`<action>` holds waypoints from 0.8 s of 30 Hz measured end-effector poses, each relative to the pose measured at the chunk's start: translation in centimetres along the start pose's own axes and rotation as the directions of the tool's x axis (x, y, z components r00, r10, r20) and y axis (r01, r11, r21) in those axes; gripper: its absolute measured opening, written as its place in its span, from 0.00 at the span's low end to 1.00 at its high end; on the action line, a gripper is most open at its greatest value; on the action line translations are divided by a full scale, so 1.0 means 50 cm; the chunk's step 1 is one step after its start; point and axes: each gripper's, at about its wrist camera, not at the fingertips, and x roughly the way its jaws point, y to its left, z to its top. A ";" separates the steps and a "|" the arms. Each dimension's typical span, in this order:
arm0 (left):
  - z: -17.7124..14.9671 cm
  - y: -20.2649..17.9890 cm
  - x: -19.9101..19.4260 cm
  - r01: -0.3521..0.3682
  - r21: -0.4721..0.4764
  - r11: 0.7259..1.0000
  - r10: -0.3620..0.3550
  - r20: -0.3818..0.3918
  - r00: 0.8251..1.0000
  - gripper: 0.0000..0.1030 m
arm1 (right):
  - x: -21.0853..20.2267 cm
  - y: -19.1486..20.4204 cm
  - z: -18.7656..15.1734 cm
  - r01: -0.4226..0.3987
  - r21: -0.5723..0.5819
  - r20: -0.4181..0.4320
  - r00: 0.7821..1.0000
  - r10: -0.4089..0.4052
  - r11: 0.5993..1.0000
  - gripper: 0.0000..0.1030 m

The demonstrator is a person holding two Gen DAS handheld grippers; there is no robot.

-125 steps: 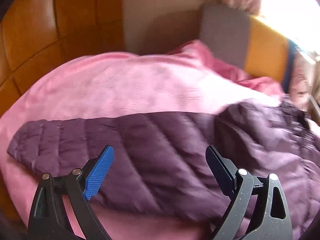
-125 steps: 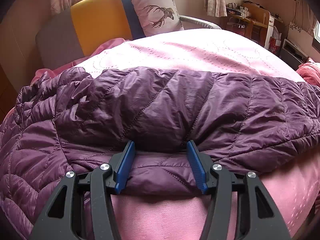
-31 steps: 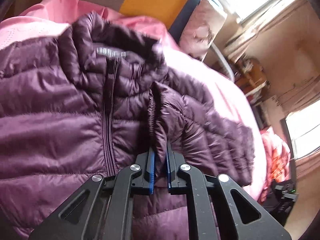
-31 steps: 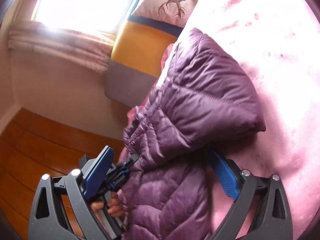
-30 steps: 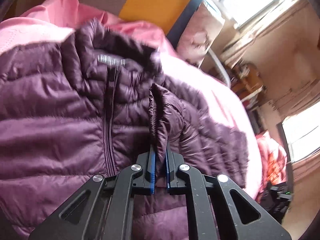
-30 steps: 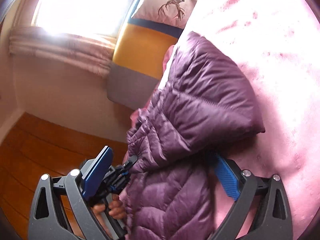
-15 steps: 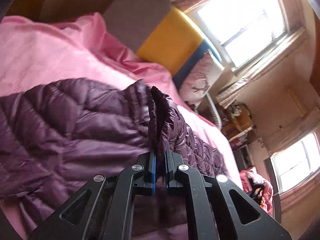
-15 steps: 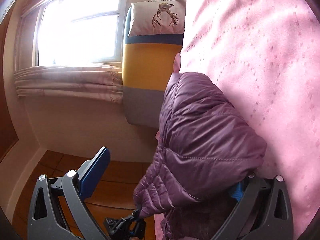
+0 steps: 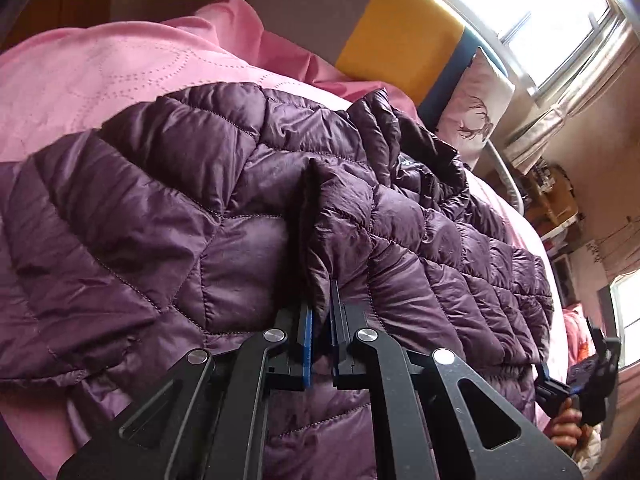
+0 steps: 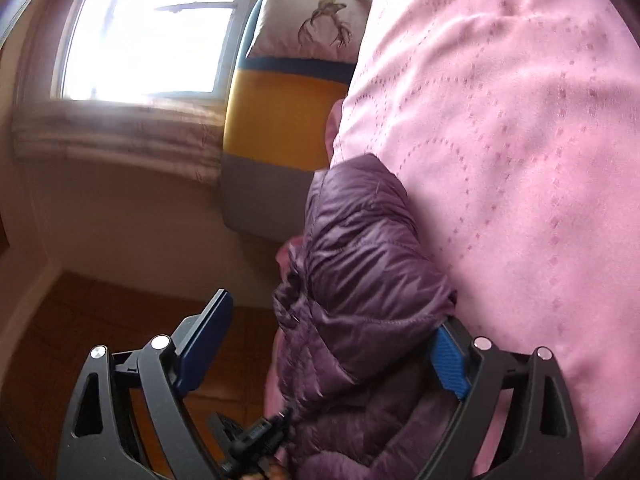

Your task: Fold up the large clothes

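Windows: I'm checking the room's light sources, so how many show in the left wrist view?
2. One window is at upper right above the headboard; a second window sits at the right edge. Others may lie outside the view.

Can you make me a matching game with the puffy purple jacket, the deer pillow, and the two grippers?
Things:
1. puffy purple quilted jacket
2. pale square pillow with a deer drawing
3. left gripper
4. right gripper

States:
A. leans against the yellow, blue and grey headboard
B. pinches a fold of fabric
C. lies on the pink stitched bedspread
D. jaws wide apart, closing

Pairs: 1-C, 2-A, 3-B, 4-D
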 end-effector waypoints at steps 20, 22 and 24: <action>-0.018 -0.002 -0.063 0.037 0.105 0.994 -0.050 0.125 0.991 0.05 | 0.187 0.081 0.138 0.420 -0.408 -0.033 0.880 -0.473 0.811 0.26; -0.017 -0.013 -0.085 0.043 0.130 0.991 -0.065 0.172 0.983 0.05 | 0.165 0.114 0.111 0.456 -0.476 0.086 0.875 -0.476 0.752 0.16; -0.019 -0.024 -0.087 0.020 0.150 0.988 -0.048 0.188 0.981 0.05 | 0.174 0.129 0.090 0.520 -0.543 0.180 0.839 -0.514 0.659 0.13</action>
